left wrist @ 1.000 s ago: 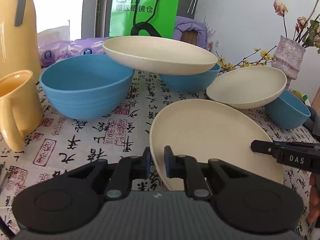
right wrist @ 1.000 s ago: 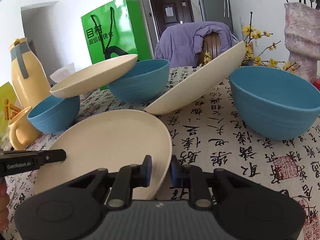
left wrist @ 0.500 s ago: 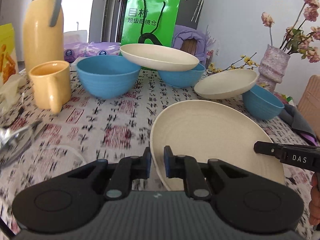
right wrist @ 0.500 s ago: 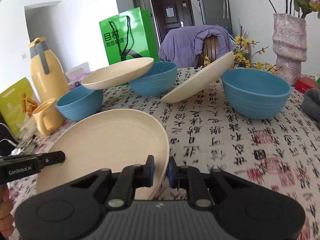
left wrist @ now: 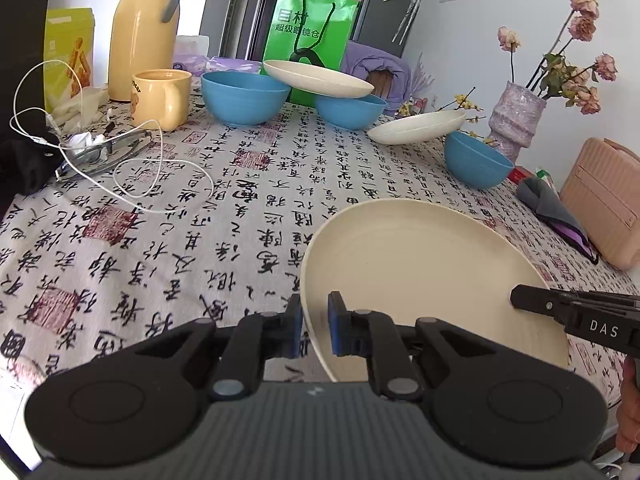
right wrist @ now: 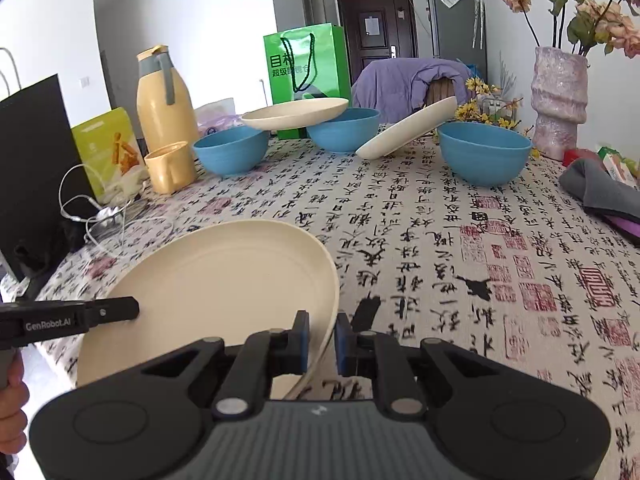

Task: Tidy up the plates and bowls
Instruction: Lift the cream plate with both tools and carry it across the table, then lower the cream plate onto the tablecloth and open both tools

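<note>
Fingers [left wrist: 335, 330] of both grippers clamp cream plate [left wrist: 420, 272]; near rim hidden; calligraphy-cloth counter [left wrist: 240, 184], door [right wrist: 376, 28] far.

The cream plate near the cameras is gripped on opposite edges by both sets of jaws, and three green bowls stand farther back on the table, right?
Not quite: the bowls are blue, not green, as the right wrist view shows. The rest holds: both sets of jaws grip the cream plate on opposite edges, and three bowls stand farther back on the table.
</note>
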A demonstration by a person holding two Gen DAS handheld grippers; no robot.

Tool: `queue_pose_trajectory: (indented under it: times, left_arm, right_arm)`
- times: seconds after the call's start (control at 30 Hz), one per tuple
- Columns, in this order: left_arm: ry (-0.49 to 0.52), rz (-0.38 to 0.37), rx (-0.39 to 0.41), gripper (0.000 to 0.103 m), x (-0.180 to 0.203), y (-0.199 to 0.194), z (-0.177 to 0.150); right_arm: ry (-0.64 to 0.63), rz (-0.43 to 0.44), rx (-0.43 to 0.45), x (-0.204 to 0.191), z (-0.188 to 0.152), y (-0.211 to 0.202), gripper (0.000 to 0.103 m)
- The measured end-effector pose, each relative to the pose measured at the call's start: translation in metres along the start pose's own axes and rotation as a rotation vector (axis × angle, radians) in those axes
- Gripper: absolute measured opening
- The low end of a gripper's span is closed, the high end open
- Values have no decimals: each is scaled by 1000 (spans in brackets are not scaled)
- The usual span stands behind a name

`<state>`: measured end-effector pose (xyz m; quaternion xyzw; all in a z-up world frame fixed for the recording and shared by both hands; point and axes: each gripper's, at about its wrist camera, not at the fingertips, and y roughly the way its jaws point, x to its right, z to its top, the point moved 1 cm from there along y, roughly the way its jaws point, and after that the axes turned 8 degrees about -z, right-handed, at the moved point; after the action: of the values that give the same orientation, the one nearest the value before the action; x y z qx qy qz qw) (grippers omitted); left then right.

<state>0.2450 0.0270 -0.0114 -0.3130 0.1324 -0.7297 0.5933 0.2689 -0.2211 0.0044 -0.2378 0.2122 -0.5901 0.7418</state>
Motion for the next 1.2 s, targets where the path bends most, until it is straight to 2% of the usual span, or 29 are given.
queue_pose_trajectory:
  times: [0.2,0.47,0.97,1.2]
  left_arm:
    - [3,9,21,13,1,-9,-2]
    - [10,13,22,13,-9,-7,0]
    - [-7,37,2,13,-80,13,20]
    - [20,41,-2,14,-87,20,25]
  right_arm:
    - [-12,-5,22,-6,-8,-14,13]
    - [-16,-7,20,-13,-5,-9,13]
    - [-39,1,11,-72,10,50,14]
    - [-54,-4,-9,-84,13,69,16]
